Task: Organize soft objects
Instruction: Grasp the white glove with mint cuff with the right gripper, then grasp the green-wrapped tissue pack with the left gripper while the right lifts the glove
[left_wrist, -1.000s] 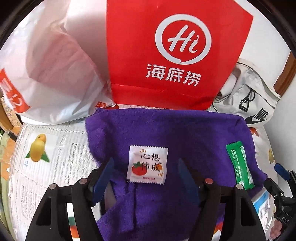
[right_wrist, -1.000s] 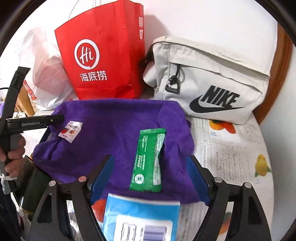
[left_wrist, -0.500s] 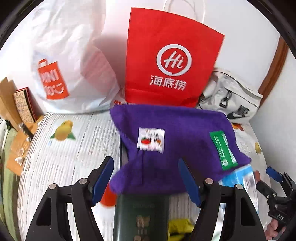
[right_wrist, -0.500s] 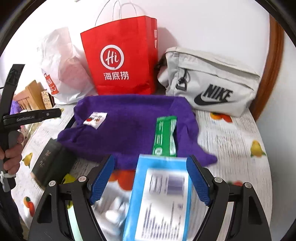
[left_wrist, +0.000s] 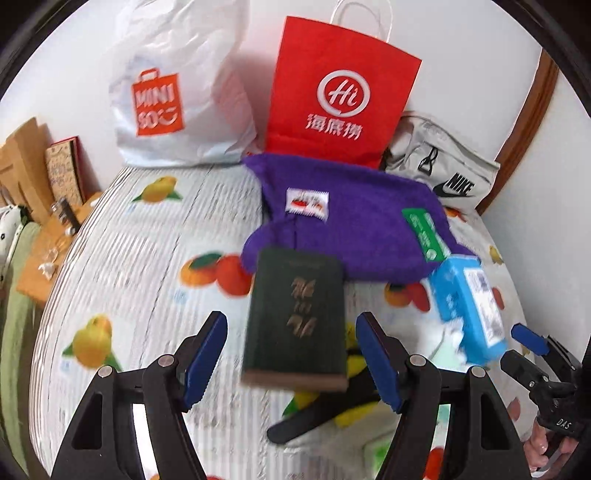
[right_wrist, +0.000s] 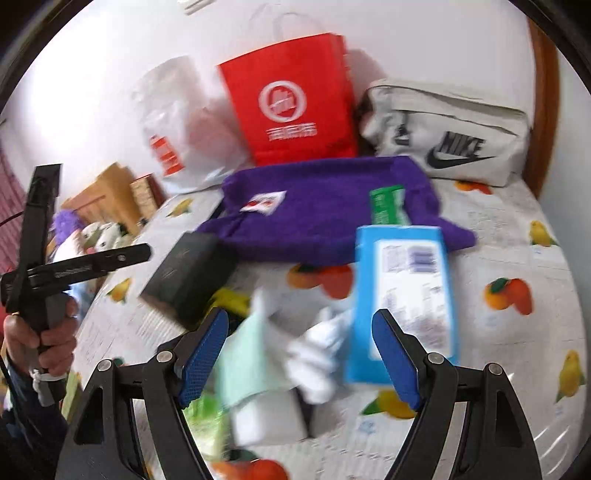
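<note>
A purple towel (left_wrist: 362, 221) lies on the fruit-print tablecloth in front of the bags; it also shows in the right wrist view (right_wrist: 332, 210). On it rest a small white tomato sachet (left_wrist: 307, 201) and a green packet (left_wrist: 424, 232). My left gripper (left_wrist: 291, 358) is open and empty, above a dark green book (left_wrist: 295, 317). My right gripper (right_wrist: 299, 354) is open and empty, above a mint cloth and white soft items (right_wrist: 317, 350), which are blurred.
A blue box (left_wrist: 469, 302) lies right of the book. A red paper bag (left_wrist: 336, 92), a white Miniso bag (left_wrist: 177, 92) and a grey Nike pouch (left_wrist: 443, 166) stand against the wall. Black and yellow pliers (left_wrist: 332, 410) lie under the book. Boxes crowd the left edge.
Both grippers have pulled back and up from the purple towel. The book, the blue box and the soft items in front have come into view.
</note>
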